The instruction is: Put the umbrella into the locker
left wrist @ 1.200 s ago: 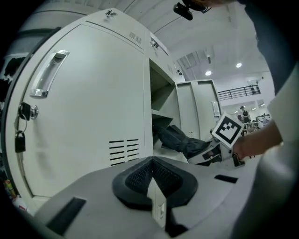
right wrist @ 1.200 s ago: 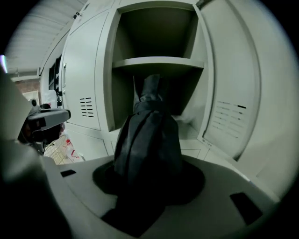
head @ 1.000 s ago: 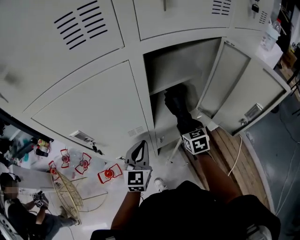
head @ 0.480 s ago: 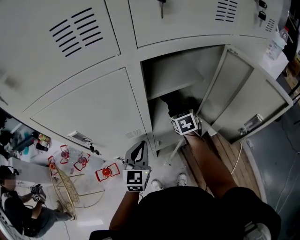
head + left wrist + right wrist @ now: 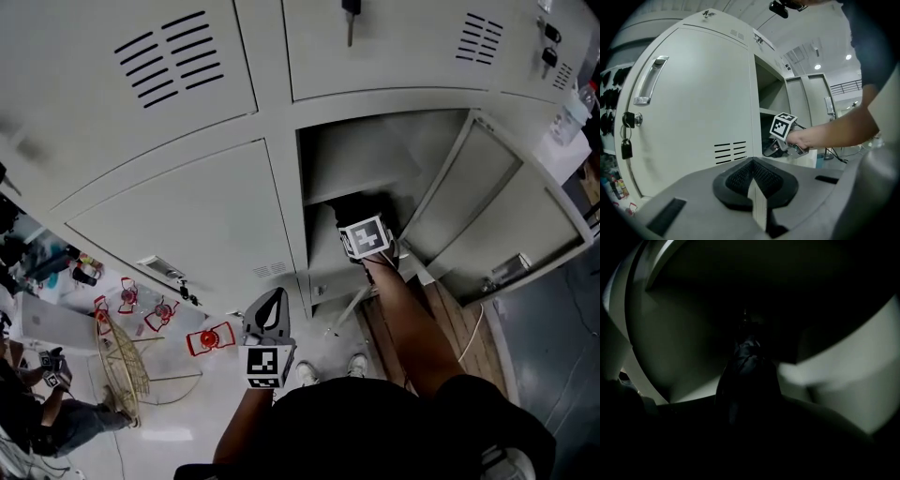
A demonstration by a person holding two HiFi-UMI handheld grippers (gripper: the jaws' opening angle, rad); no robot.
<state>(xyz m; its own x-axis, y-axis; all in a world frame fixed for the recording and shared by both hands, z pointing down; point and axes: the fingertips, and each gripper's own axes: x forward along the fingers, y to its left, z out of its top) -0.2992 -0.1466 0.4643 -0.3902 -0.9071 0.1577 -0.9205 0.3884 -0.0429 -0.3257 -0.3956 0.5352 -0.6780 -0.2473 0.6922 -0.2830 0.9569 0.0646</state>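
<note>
Fingers of the right gripper [image 5: 361, 214] have the dark folded umbrella [image 5: 747, 357] between them and have just been opening, though the gloom hides whether the pads press it; those of the left gripper [image 5: 753, 180] are closed on nothing, outside by the shut neighbouring door [image 5: 693, 117]. Umbrella and gripper sit inside the open locker [image 5: 375, 155], beneath its shelf [image 5: 328, 192], so I judge this the placing step: next, settle the umbrella on the locker floor, free it fully and back out. Nothing else shows in that compartment.
</note>
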